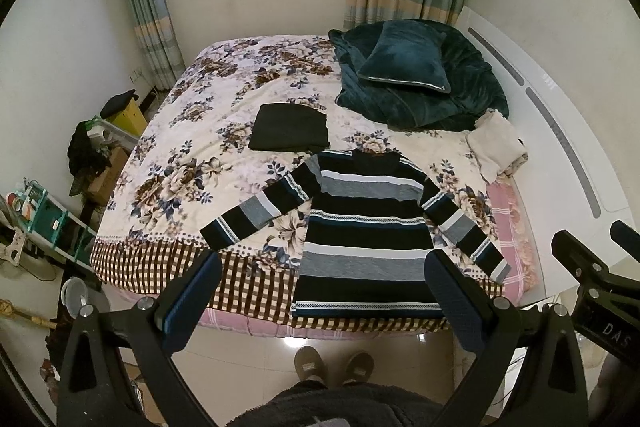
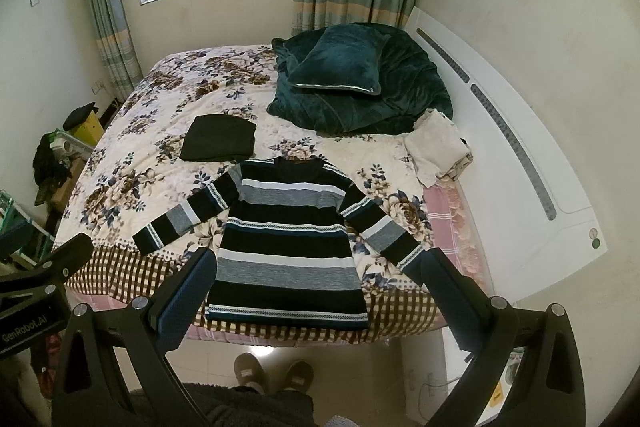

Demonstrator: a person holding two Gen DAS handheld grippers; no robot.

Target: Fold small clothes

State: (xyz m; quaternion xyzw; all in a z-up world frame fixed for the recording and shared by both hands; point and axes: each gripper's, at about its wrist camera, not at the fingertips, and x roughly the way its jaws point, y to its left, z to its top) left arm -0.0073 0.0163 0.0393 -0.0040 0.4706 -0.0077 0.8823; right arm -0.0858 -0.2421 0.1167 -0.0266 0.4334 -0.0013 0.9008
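Note:
A striped sweater (image 1: 360, 227) (image 2: 288, 239) in black, grey, white and blue lies flat on the floral bedspread (image 1: 200, 131) (image 2: 140, 147), sleeves spread out to both sides, hem near the bed's front edge. A folded dark garment (image 1: 290, 129) (image 2: 218, 137) rests behind it to the left. A crumpled cream cloth (image 1: 498, 147) (image 2: 438, 147) sits at the right edge. My left gripper (image 1: 322, 271) and right gripper (image 2: 320, 267) both hover open above the front of the bed, holding nothing. The right gripper (image 1: 592, 267) shows at the left wrist view's right edge.
A dark teal blanket with a pillow (image 1: 404, 61) (image 2: 340, 63) is piled at the back right. A white headboard (image 2: 520, 131) runs along the right side. Boxes and shelves (image 1: 52, 211) crowd the floor at left. A person's slippered feet (image 1: 332, 367) stand at the bed's front.

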